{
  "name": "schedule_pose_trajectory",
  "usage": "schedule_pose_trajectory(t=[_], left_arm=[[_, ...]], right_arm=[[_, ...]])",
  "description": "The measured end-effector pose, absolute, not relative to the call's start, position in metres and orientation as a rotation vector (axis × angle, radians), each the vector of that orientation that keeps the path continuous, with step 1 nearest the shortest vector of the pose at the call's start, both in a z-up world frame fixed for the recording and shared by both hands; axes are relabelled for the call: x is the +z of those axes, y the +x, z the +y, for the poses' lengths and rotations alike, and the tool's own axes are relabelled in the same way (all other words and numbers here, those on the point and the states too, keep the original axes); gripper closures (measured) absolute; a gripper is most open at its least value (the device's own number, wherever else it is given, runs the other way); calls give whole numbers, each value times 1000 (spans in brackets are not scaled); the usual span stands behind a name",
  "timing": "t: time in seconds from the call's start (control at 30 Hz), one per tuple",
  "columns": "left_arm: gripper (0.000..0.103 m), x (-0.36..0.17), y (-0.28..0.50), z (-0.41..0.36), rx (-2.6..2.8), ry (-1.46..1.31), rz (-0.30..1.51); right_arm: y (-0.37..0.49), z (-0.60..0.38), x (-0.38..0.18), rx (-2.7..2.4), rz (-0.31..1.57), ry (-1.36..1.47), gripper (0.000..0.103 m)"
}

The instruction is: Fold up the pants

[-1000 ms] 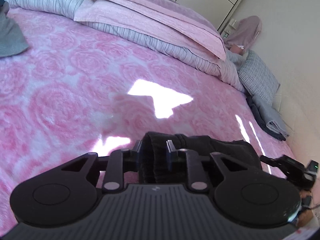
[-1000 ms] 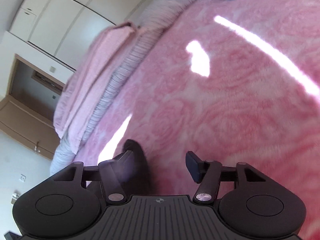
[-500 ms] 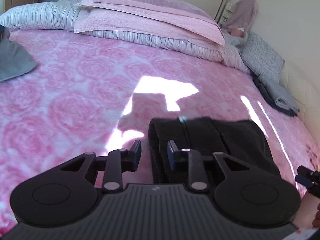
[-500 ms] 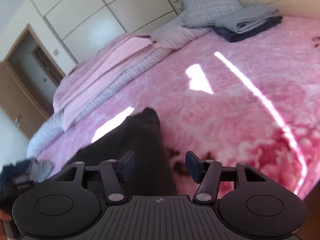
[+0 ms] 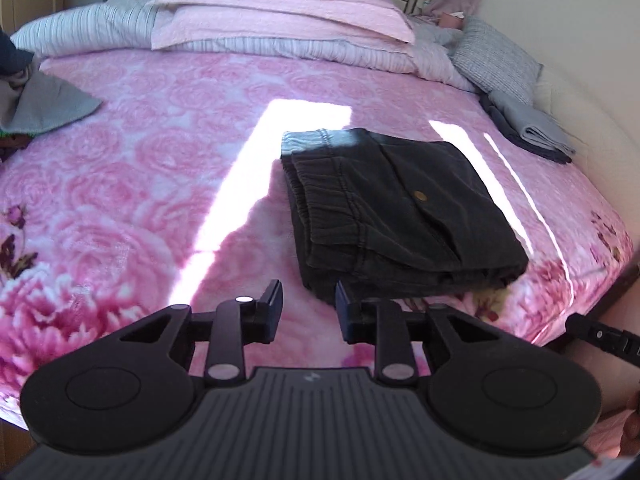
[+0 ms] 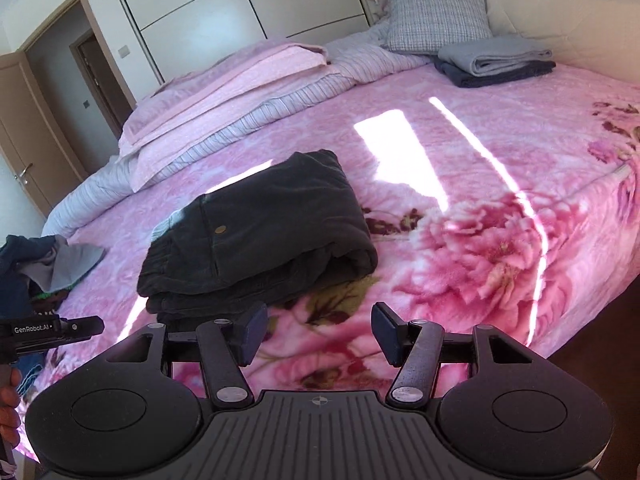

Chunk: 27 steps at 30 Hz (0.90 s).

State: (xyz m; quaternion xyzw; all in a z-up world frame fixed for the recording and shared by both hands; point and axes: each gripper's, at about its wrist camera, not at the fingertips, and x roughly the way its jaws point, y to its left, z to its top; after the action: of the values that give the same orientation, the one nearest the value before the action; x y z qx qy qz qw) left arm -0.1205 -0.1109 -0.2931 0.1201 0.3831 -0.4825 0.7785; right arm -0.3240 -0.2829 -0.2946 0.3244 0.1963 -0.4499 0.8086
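Note:
Black pants (image 5: 400,208) lie folded into a compact rectangle on the pink floral bedspread (image 5: 140,168), waistband toward the left and a small brass button showing on top. My left gripper (image 5: 307,305) hovers open just in front of the pants' near left corner, holding nothing. In the right wrist view the same folded pants (image 6: 264,232) sit ahead and to the left. My right gripper (image 6: 318,330) is open and empty above the bedspread (image 6: 500,184), short of the pants. The tip of the left gripper shows at that view's left edge.
Pink and striped folded quilts (image 5: 280,20) line the head of the bed. A checked pillow (image 6: 438,14) and folded grey and dark clothes (image 6: 496,60) sit at the far corner. A loose pile of grey and blue clothes (image 5: 36,100) lies at the left. The bed's edge runs close on the right.
The left gripper let go of the pants and opened. Both grippers drew back from the bed, leaving the folded pants lying flat.

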Motion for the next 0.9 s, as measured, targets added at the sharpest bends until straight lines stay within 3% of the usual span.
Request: schedule_pose_trajectory(t=[0.3,0.53,0.67,0.9], left_arm=[[79,-290,-136,-113,-1103,300,790],[79,-297,-100,-136,-1132,312,736],[79,-289,-66,-178,-1276,318,717],[79,-264,-24,-315,-1402,533,756]], right_arm=[[-328,-278,-300,-1018,434,693,48],[-317,-315,-319,-1210,509,654,48],[-308,-363,-325,-1296,486,671,48],[-325,-423,-330,-1435,417,1016,48]])
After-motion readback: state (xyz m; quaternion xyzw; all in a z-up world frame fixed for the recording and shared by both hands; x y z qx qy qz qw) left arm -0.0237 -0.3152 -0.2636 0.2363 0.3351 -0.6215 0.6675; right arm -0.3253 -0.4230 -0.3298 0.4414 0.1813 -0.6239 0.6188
